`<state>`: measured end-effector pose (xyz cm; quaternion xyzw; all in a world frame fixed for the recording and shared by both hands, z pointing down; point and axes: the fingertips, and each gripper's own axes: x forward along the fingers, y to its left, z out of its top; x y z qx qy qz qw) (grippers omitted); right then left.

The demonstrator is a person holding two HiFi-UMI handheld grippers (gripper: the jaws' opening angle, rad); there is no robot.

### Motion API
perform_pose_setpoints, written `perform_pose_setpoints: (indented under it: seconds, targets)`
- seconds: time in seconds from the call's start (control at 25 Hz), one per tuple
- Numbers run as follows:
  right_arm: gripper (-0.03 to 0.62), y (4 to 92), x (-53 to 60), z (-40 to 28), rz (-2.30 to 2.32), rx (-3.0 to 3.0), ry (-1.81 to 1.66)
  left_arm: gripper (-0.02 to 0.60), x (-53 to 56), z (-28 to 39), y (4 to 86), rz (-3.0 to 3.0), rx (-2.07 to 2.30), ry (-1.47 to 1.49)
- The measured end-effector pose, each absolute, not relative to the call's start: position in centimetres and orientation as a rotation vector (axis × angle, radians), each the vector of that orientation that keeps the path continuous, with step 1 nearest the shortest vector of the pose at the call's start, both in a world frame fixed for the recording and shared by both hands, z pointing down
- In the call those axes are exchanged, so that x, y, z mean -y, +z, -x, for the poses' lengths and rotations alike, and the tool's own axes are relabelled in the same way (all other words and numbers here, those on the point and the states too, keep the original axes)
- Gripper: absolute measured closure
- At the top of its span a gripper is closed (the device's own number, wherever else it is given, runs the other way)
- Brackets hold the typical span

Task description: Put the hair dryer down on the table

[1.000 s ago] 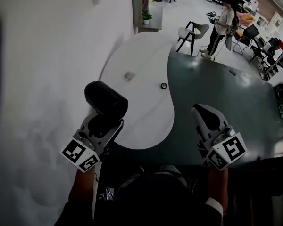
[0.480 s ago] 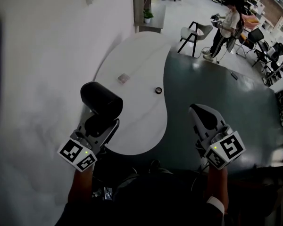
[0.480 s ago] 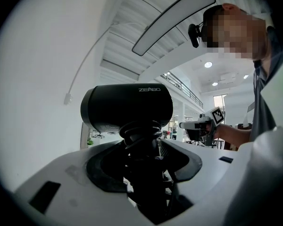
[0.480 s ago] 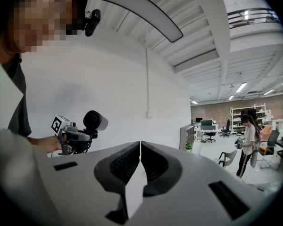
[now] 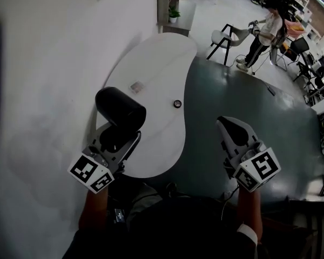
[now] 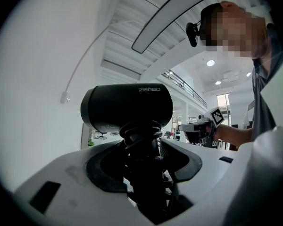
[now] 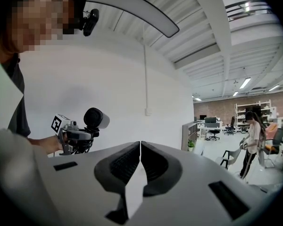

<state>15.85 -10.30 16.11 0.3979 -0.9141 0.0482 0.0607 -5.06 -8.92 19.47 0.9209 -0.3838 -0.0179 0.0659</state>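
Observation:
A black hair dryer [image 5: 120,108] stands upright in my left gripper [image 5: 117,139], which is shut on its handle. In the left gripper view the barrel [image 6: 127,106] fills the middle, above the ribbed handle between the jaws. The dryer hangs over the near left edge of the white table [image 5: 156,90]. My right gripper [image 5: 233,135] is shut and empty, held over the dark floor to the right of the table. The right gripper view shows the left gripper with the hair dryer [image 7: 95,119] at the left.
On the white table lie a small flat card [image 5: 135,86] and a small round dark object [image 5: 176,103]. A chair [image 5: 225,36] stands beyond the table's far end. A person [image 5: 264,31] stands at the back right. A white wall runs along the left.
The table has shifted slightly in the head view as the head moved. The left gripper with the dryer has stayed over the table's near left edge. The right gripper has barely moved.

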Motion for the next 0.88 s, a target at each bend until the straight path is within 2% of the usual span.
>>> perform_pose_setpoints:
  seconds: [0.24,0.88]
  targets:
    - [0.584,16.8,11.4,-14.4,-1.197,2.750,0.183,0.368,10.1,5.4,19.6,-2.780,1.135,-0.062]
    - [0.584,18.4,16.5,-6.2,-1.298,2.680,0.198,0.368,16.7,13.6,21.7,-2.808,1.039,-0.013]
